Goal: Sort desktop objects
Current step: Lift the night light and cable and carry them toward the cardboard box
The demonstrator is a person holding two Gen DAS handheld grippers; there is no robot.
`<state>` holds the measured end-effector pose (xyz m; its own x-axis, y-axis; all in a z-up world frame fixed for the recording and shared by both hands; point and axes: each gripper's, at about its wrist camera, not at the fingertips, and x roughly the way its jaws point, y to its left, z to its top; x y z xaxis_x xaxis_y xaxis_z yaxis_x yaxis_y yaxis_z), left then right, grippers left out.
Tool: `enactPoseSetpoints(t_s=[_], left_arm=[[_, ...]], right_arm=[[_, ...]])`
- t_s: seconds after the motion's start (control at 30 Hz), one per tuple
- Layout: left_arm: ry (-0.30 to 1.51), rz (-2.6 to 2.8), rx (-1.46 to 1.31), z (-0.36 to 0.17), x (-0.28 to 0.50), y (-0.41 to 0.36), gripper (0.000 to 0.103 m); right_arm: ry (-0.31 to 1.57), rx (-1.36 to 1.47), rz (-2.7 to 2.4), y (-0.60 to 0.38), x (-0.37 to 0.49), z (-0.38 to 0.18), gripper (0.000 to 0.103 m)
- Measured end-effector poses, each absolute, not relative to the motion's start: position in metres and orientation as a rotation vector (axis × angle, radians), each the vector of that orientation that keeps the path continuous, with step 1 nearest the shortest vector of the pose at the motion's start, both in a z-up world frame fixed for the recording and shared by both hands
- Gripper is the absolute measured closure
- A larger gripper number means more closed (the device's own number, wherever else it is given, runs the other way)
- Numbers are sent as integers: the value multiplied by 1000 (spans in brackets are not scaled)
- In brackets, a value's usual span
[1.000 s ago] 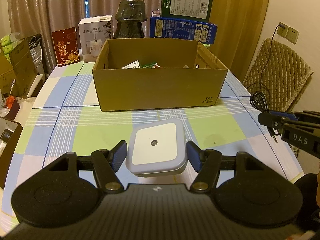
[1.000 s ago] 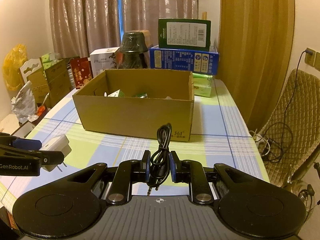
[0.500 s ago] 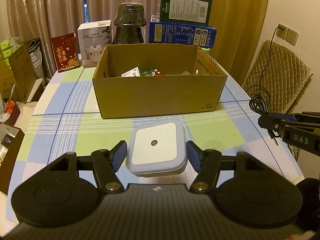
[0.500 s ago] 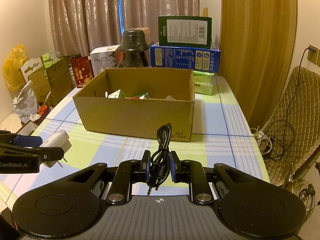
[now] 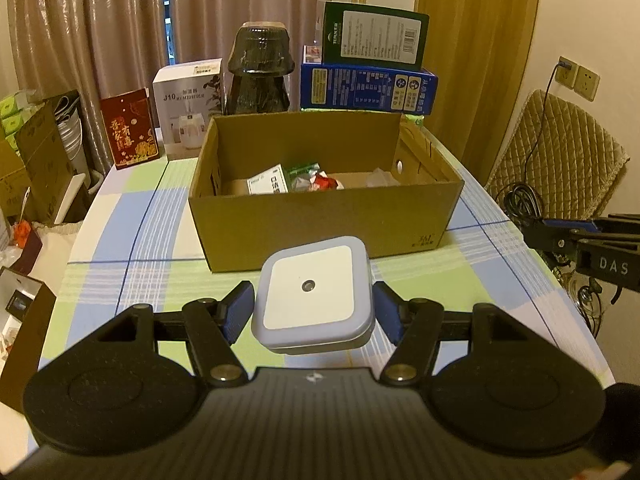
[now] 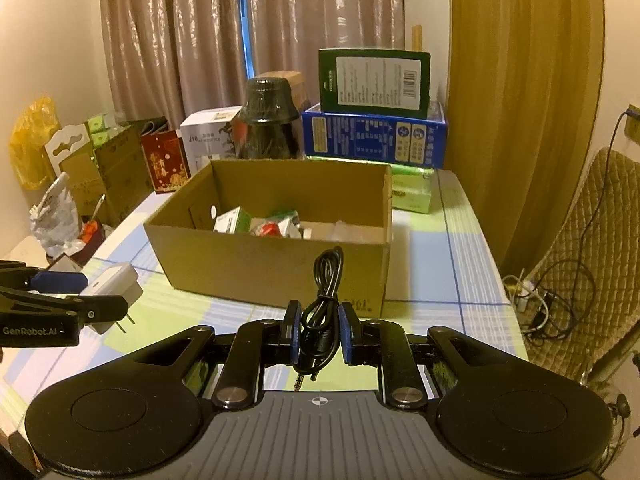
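Left gripper (image 5: pixel 313 312) clamped on white night light (image 5: pixel 313 295), right gripper (image 6: pixel 319 334) pinching coiled black cable (image 6: pixel 325 292), both raised over checked desk (image 5: pixel 132 232) before open cardboard box (image 5: pixel 320 216).

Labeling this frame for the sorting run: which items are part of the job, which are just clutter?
In the job:
left gripper holding white plug-in night light
right gripper holding coiled black audio cable
open cardboard box

Lying about:
blue box
green box
white humidifier box
red packet
dark wrapped object
quilted chair
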<state>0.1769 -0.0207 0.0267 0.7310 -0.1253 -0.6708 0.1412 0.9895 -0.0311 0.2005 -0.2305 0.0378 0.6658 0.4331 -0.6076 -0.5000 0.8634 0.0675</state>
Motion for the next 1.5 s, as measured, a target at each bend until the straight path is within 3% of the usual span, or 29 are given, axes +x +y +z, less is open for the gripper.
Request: enactPoseSetpoints(t_s=[1.5], left_arm=[[779, -194, 93, 55, 315, -19, 43]], right_arm=[[682, -151, 584, -188, 318, 72, 87]])
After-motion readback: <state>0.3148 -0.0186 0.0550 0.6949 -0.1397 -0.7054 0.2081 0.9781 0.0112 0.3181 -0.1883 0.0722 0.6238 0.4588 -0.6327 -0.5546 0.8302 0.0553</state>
